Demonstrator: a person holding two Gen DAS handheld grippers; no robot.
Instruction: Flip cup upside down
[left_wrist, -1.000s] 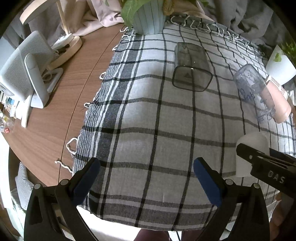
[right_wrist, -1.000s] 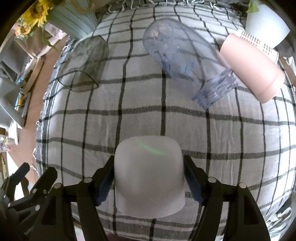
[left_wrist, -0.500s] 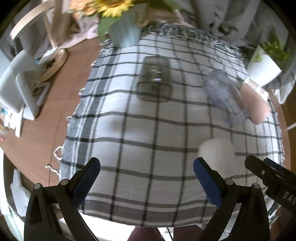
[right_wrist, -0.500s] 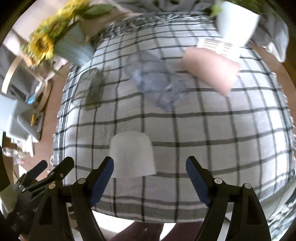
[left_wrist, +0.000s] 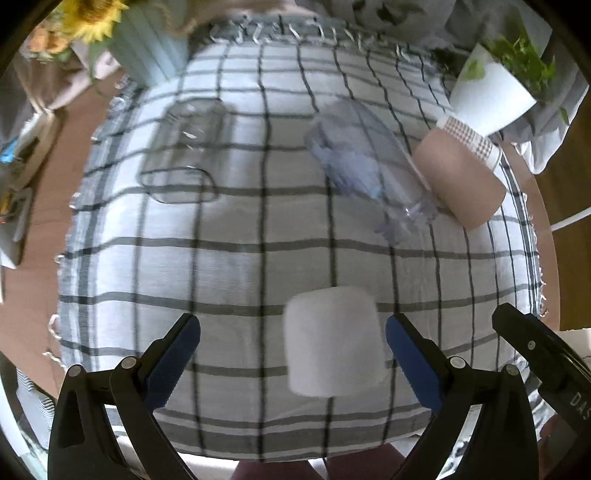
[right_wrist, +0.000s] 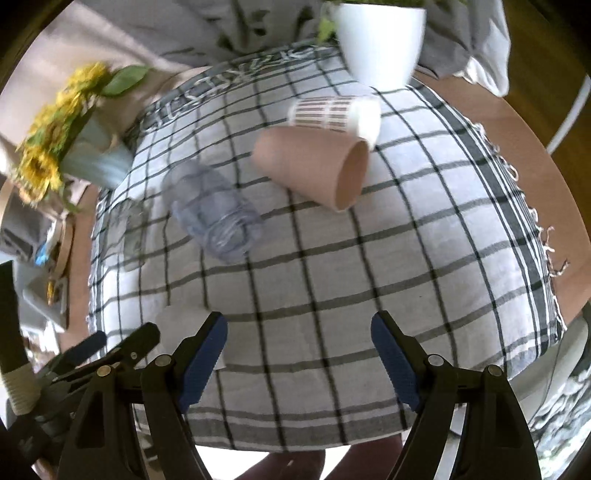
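The white cup (left_wrist: 332, 341) stands mouth-down on the checked cloth (left_wrist: 236, 258), between your left gripper (left_wrist: 293, 354) fingers; both grippers' fingers are apart and empty, right gripper (right_wrist: 299, 354) farther.

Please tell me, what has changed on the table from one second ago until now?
The right gripper let go of the white cup, opened and drew back to the right; the cup stands upside down on the checked cloth. The left gripper swung toward it, open. The pink cup, clear bottle and grey tumbler stayed lying.
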